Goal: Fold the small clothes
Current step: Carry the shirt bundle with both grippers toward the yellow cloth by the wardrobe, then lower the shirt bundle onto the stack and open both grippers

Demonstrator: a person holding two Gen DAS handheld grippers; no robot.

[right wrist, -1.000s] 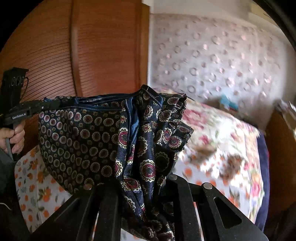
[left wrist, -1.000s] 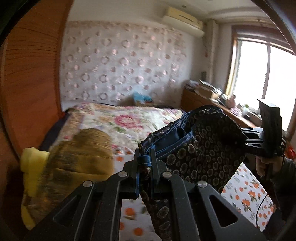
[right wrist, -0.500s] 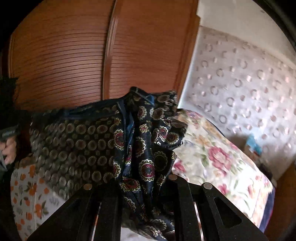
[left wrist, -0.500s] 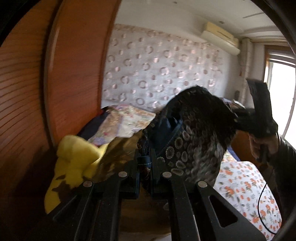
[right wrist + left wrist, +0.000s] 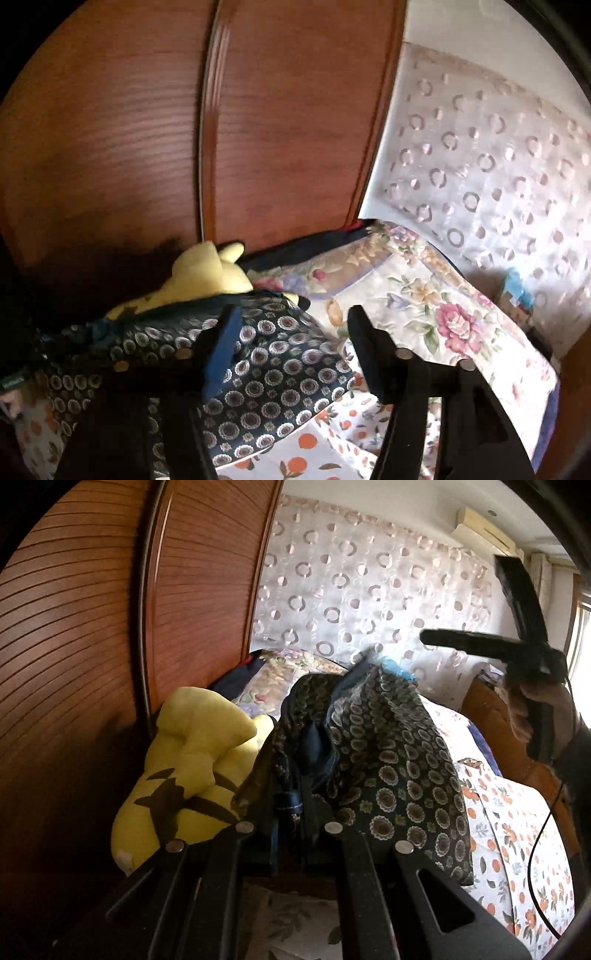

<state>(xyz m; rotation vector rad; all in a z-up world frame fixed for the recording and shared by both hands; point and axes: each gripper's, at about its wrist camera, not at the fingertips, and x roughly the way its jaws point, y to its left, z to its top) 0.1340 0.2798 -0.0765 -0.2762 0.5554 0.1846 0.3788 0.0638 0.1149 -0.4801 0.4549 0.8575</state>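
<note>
A dark navy garment [image 5: 388, 760] with round medallion print hangs from my left gripper [image 5: 291, 808], which is shut on its blue-trimmed edge. It drapes down toward the bed. In the right wrist view the same garment [image 5: 266, 362] lies spread below and left of my right gripper [image 5: 291, 325], whose jaws stand wide open and empty. In the left wrist view the right gripper [image 5: 436, 637] is raised above and right of the garment, clear of it.
A yellow plush toy [image 5: 192, 760] lies against the wooden wardrobe [image 5: 92, 646] on the left; it also shows in the right wrist view [image 5: 207, 273]. The bed has an orange-print sheet [image 5: 517, 834] and a floral quilt [image 5: 424, 295]. A patterned curtain [image 5: 362, 590] covers the far wall.
My right gripper has opened and let go of the garment, then lifted away. The released side has dropped. My left gripper has swung left toward the wardrobe and plush toy.
</note>
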